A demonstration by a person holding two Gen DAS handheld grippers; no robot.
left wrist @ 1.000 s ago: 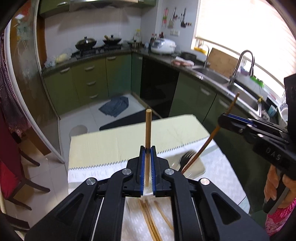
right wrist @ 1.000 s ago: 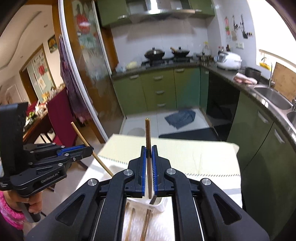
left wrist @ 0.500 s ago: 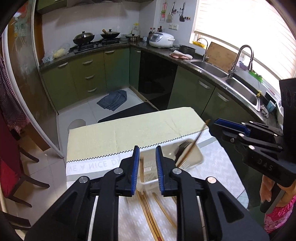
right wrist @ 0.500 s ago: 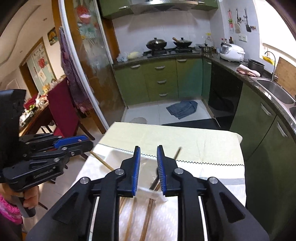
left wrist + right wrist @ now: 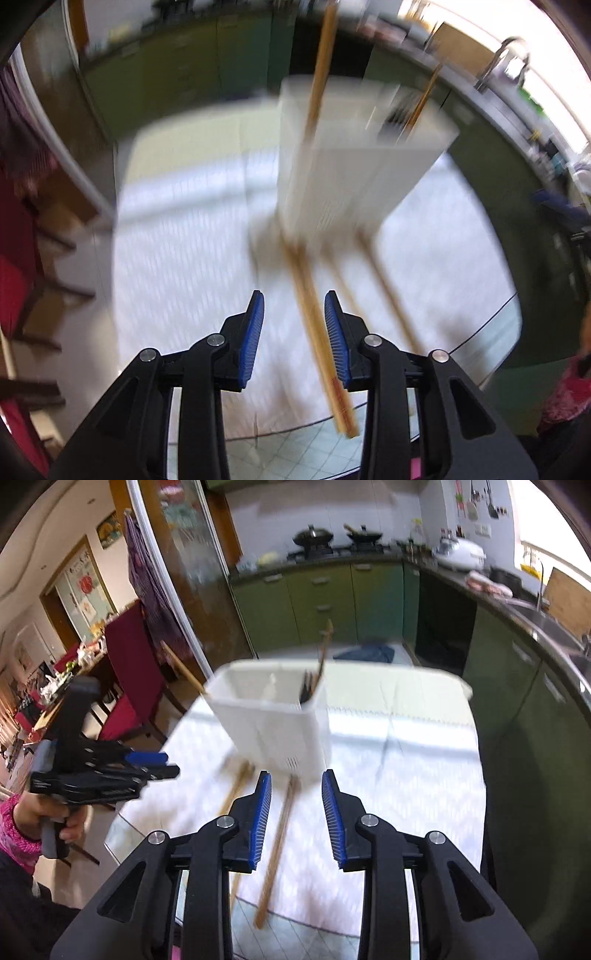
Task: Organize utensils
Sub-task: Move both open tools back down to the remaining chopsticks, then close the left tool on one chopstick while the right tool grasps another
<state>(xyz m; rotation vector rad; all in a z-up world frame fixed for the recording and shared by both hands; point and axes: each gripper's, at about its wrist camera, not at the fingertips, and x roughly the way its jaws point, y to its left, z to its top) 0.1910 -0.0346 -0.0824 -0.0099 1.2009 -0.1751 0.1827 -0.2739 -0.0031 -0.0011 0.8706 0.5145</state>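
- Two black grippers with ribbed blue pads: the left gripper (image 5: 294, 334) gapes with nothing between its fingers, wooden chopsticks (image 5: 317, 332) lying on the cloth beneath.
- White rectangular plastic holder (image 5: 273, 716) stands at twelve o'clock, containing chopsticks and a dark fork (image 5: 308, 688).
- Right gripper (image 5: 296, 816) is spread wide and empty over a loose chopstick (image 5: 277, 845).

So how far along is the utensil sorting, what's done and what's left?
Partly done. The white utensil holder already has two chopsticks and a dark fork standing in it. Nothing is in hand: the left gripper and right gripper are both open and empty. Left to do: several loose chopsticks lying on the tablecloth in front of the holder.
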